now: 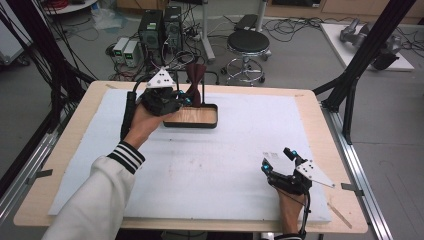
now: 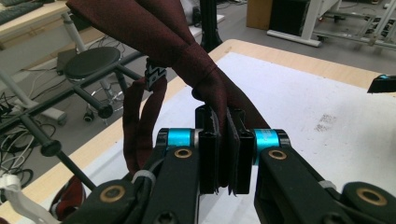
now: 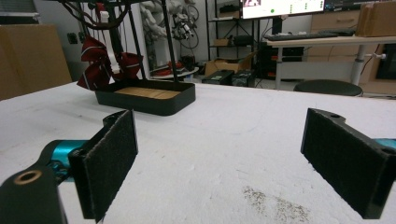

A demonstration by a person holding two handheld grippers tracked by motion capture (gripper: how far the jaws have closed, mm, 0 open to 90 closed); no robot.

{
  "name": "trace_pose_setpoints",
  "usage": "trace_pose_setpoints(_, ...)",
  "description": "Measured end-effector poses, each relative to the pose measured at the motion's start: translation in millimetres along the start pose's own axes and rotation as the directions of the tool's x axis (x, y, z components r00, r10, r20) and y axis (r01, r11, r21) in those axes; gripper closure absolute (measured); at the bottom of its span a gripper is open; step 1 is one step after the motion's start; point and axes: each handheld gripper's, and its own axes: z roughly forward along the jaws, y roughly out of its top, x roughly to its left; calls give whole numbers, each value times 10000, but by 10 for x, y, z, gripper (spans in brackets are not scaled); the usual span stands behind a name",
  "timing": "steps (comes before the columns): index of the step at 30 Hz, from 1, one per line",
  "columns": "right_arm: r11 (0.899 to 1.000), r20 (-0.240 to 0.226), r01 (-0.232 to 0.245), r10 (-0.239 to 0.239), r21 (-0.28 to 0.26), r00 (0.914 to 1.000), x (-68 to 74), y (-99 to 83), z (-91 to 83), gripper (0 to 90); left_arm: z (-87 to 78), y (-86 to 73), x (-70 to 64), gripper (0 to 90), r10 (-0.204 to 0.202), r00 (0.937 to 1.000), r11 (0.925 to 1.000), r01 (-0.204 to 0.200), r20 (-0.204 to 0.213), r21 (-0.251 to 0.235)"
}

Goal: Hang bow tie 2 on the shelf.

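One worktop (image 1: 305,107) carries a black wood-floored tray (image 1: 191,117) near its far edge, above which the left gripper (image 1: 186,99) pinches a dark red bow tie (image 1: 195,80), while the right gripper (image 1: 280,159) rests gaping near the right corner.

A white foam sheet (image 1: 225,165) covered most of a wooden tabletop (image 1: 75,125). Behind the far edge stood a black round stool (image 1: 248,44) on a chrome base, and left of it two black computer towers (image 1: 161,27) amid tangled cables on the grey floor. A black frame post (image 1: 367,47) rose at the right. A lit monitor (image 3: 282,6) sat in the background.
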Motion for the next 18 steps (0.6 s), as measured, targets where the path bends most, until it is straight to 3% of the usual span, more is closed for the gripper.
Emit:
trace_pose_setpoints(11,10000,-2,-8,8,10,10000,2,-1,-1,102,-28,101,68,846,129,9996,9997,-134,-260,-213)
trace_pose_setpoints(18,10000,14,-25,25,19,10000,3,0,0,102,-57,128,119,846,7,9993,9995,-20,-384,-326)
